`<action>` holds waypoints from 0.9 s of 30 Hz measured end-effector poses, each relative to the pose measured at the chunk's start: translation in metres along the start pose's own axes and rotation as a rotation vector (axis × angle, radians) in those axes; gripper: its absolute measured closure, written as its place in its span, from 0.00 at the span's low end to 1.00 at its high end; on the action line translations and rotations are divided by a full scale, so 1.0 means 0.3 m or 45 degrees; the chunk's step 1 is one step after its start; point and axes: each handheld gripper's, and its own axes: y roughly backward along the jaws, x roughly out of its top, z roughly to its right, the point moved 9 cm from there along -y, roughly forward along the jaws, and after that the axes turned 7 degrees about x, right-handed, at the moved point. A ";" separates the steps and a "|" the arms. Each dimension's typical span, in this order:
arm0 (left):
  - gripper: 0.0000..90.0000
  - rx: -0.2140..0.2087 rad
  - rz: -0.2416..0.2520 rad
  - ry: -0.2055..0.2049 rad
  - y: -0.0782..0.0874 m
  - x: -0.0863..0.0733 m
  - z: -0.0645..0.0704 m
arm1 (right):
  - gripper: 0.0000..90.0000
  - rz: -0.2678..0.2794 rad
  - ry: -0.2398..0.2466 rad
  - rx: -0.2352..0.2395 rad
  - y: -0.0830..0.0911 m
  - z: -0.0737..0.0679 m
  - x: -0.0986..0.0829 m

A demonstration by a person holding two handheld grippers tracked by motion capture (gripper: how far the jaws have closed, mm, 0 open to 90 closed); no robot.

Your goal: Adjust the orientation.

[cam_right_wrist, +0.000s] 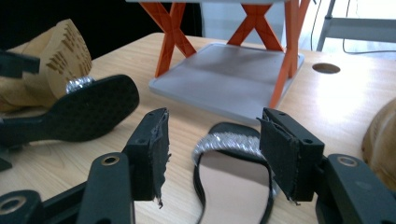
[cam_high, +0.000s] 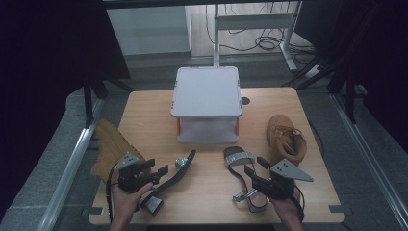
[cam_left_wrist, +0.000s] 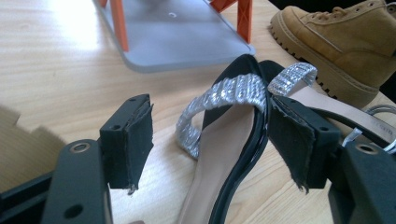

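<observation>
Centrally, a grey two-tier rack (cam_high: 207, 103) with orange legs stands on the wooden table (cam_high: 144, 108); every position below is given relative to it. Two tan boots and two black sandals with glittering straps are counted. One boot (cam_high: 111, 147) lies on its side well to the rack's near left, partly hidden behind the left gripper (cam_high: 161, 174); the other boot (cam_high: 286, 139) sits to the near right. One sandal (cam_high: 174, 177) lies tilted on its edge near the rack's front left; its heel end is hard to make out. The second sandal (cam_high: 243, 175) lies flat near the front right, its rear partly covered by the right gripper (cam_high: 256, 169). Both grippers have jaws spread apart, clamping nothing. In the left gripper view a sandal (cam_left_wrist: 229, 144) runs between the jaws, its heel cut off at the bottom edge. In the right gripper view the flat sandal (cam_right_wrist: 231, 172) lies between the jaws.
</observation>
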 end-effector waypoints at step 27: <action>0.96 0.085 -0.025 -0.066 0.082 -0.014 -0.052 | 0.47 -0.050 -0.059 -0.064 -0.012 0.033 -0.041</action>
